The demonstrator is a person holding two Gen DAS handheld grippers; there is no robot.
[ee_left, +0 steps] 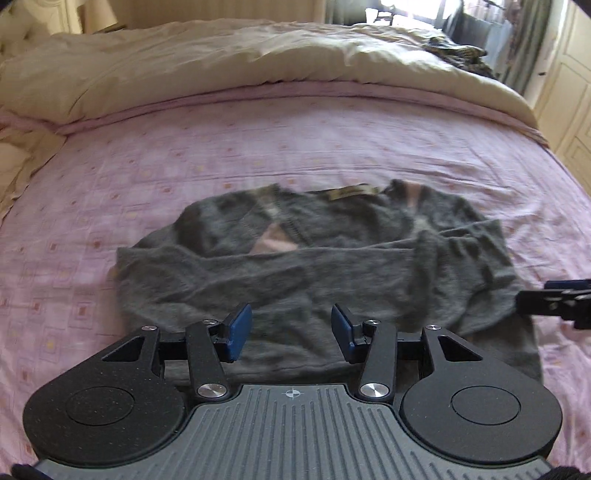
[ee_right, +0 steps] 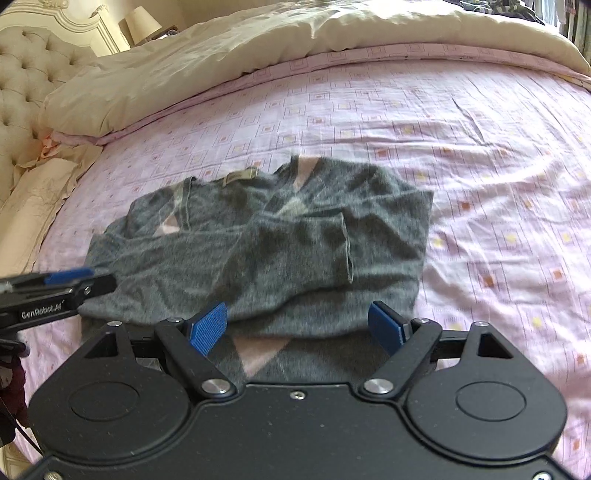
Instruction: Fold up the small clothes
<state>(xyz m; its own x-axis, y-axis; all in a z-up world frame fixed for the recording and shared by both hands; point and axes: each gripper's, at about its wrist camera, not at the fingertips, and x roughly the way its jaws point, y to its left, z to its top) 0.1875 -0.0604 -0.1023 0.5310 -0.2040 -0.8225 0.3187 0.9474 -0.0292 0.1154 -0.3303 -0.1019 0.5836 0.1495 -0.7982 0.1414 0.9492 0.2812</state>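
Grey sweater (ee_left: 317, 266) lay on the bed (ee_left: 295, 147), sleeves folded in, long axis running left-right across both tools. Left tool (ee_left: 291, 332) and right tool (ee_right: 299, 328) both spread wide, empty, at its near hem. Neither was clearly nearer.

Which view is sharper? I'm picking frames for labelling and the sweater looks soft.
Left wrist view: the grey sweater is smeared by motion blur, the window blown out, the bed's edges bowed by the fisheye. Right wrist view: the sweater is slightly crisper, the pink sheet evenly lit, without glare.
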